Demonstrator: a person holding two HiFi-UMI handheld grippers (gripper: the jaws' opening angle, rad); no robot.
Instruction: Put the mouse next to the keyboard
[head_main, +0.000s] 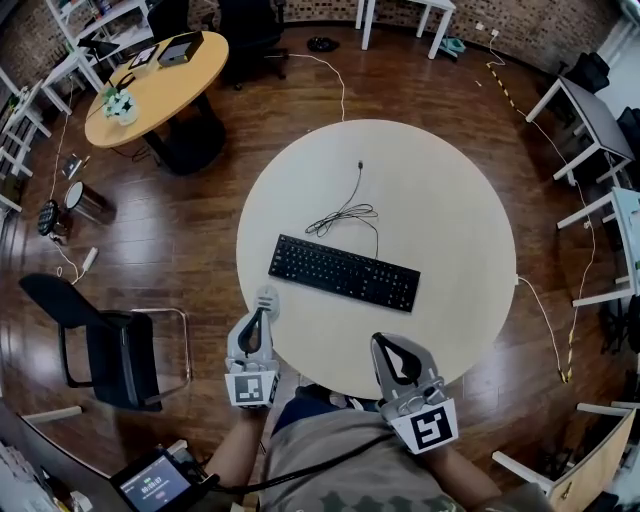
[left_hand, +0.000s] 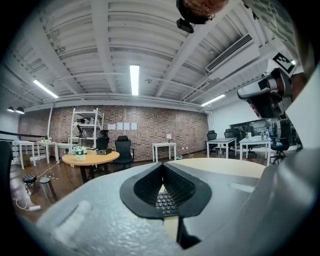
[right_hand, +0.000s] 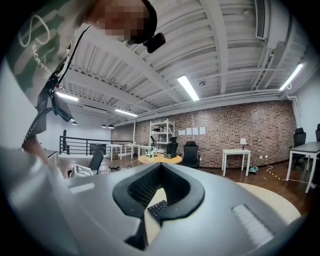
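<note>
Head view: left gripper, pressed together, sitting just behind pale shape, likely mouse, at bench edge; keyboard lying beyond, rightward.

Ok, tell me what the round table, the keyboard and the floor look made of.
The round table: pale beige, matte and even, likely laminate or painted board. The keyboard: black, dull sheen, moulded keys, probably plastic. The floor: dark brown planks with glossy reflections, looks like varnished wood or wood-look laminate.

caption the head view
Left gripper and right gripper, both shut, at the near edge of a round table with a black keyboard
</note>
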